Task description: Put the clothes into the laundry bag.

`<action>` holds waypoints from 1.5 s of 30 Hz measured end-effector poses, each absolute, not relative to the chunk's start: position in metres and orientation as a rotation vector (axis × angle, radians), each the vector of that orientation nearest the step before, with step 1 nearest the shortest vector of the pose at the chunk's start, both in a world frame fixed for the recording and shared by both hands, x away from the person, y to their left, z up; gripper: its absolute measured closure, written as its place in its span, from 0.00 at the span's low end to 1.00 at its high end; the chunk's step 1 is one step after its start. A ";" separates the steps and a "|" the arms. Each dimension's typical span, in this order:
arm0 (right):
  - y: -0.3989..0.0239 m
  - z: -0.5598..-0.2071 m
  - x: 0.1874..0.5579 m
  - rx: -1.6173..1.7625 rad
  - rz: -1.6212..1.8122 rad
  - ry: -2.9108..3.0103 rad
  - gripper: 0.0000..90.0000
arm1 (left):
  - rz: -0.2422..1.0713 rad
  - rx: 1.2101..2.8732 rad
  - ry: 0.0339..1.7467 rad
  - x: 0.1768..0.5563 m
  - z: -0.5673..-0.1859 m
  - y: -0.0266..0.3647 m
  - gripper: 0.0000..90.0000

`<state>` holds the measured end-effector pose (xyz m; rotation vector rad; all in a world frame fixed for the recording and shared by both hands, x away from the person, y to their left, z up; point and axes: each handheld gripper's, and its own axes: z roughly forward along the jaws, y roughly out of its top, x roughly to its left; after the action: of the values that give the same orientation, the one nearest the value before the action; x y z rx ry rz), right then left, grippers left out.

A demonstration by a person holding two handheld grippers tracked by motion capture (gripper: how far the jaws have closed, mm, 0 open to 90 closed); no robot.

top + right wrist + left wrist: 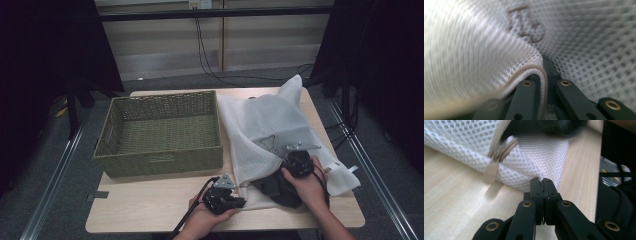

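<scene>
I had the left claw point(543, 181) clenched on the near corner of the mesh bag point(265, 125), and the right claw point(544, 72) clenched on its hem. The bag lay on the tabletop point(150, 205), stretching away right of the basket point(160, 132), dark garment point(277, 190) at its mouth.

The basket point(159, 134) blocks the bench's point(150, 207) left half. The mesh bag point(270, 125) covers the right. A bare strip runs along the near edge.

we saw a pale wooden table point(150, 210) on grey floor point(45, 165). black curtains point(45, 45) flanked a panelled wall point(165, 40) with hanging cables point(205, 50).
</scene>
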<state>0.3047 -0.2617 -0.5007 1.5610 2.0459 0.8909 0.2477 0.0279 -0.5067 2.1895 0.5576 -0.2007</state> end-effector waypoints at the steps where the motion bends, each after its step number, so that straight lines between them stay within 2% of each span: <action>1: -0.262 -0.503 0.319 1.569 0.846 1.988 0.99 | -0.202 2.193 0.549 0.248 -0.507 0.028 0.99; 4: -0.256 -0.509 0.342 1.594 0.849 1.869 0.99 | -0.214 2.168 0.577 0.250 -0.508 0.029 0.99; 8: -0.253 -0.502 0.341 1.571 0.971 1.865 0.98 | -0.189 2.148 0.632 0.253 -0.509 0.032 0.97; 11: -0.261 -0.479 0.319 1.521 1.169 1.957 0.95 | -0.163 2.130 0.674 0.253 -0.509 0.032 0.96; 14: -0.263 -0.453 0.282 1.381 1.146 2.096 0.93 | -0.143 2.129 0.688 0.254 -0.509 0.032 0.96; 18: -0.272 -0.435 0.239 1.231 1.104 2.253 0.98 | -0.110 2.125 0.703 0.253 -0.509 0.030 0.96; 20: -0.272 -0.446 0.233 1.252 1.042 2.365 0.98 | -0.098 2.122 0.708 0.252 -0.509 0.029 0.96; 23: -0.263 -0.483 0.233 1.240 0.868 2.507 0.99 | -0.092 2.129 0.704 0.252 -0.508 0.029 0.96; 24: -0.263 -0.487 0.233 1.261 0.922 2.487 0.99 | -0.088 2.127 0.701 0.252 -0.508 0.029 0.96; 26: -0.263 -0.491 0.241 1.365 1.005 2.418 0.99 | -0.083 2.136 0.685 0.251 -0.508 0.028 0.97; 29: -0.253 -0.492 0.258 1.367 0.939 2.314 0.99 | -0.111 2.162 0.639 0.249 -0.507 0.028 0.98; 33: -0.239 -0.497 0.302 1.487 0.911 2.123 0.99 | -0.122 2.169 0.611 0.247 -0.507 0.028 0.99; 39: -0.224 -0.501 0.350 1.444 0.666 1.969 0.99 | -0.184 2.171 0.579 0.247 -0.508 0.029 0.99; 42: -0.235 -0.498 0.357 1.485 0.756 2.014 0.98 | -0.164 2.159 0.610 0.249 -0.508 0.031 0.98; 45: -0.246 -0.482 0.339 1.468 0.877 2.037 0.97 | -0.146 2.135 0.680 0.254 -0.508 0.034 0.97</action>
<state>0.3394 -0.2455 -0.4816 1.4680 2.0368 0.8772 0.2543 0.0340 -0.5085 2.1353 0.6802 -0.1460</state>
